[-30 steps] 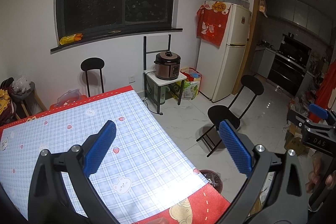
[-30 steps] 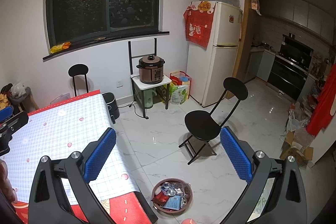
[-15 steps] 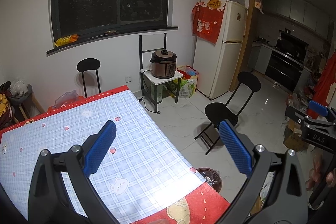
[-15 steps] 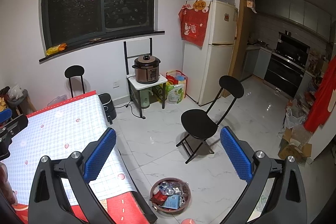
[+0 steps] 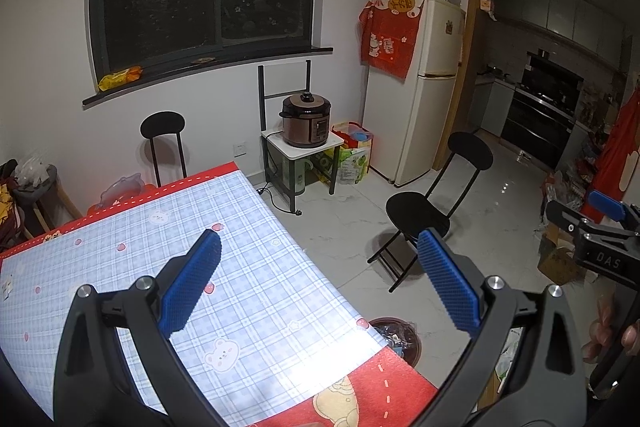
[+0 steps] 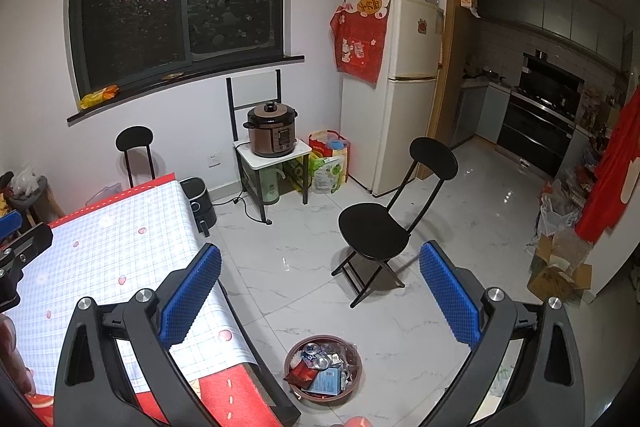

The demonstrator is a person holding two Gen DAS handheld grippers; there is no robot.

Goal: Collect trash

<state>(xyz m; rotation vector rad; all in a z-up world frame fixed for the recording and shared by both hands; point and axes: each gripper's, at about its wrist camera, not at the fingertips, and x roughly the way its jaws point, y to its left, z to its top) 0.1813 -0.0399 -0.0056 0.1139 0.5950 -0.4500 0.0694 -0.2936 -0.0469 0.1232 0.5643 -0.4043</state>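
Note:
A round brown trash bin [image 6: 323,367] stands on the floor by the table corner, filled with cans, wrappers and a blue carton. In the left wrist view only its rim [image 5: 404,333] shows past the table edge. My left gripper [image 5: 318,283] hangs open above the table [image 5: 248,267], which has a blue checked cloth with a red border. My right gripper [image 6: 320,287] is open above the floor, high over the bin, with nothing between its fingers. In the left wrist view the right gripper [image 5: 600,227] shows at the right edge.
A black folding chair [image 6: 380,227] stands on the white tile floor beyond the bin. A pressure cooker [image 6: 272,131] sits on a small stand next to a fridge [image 6: 404,87]. Cardboard and bags [image 6: 560,259] lie at the right. Another black chair [image 5: 164,143] stands behind the table.
Both views have drifted slightly, as both grippers moved a little back and up. Jaws stay open and nothing was picked up or dropped.

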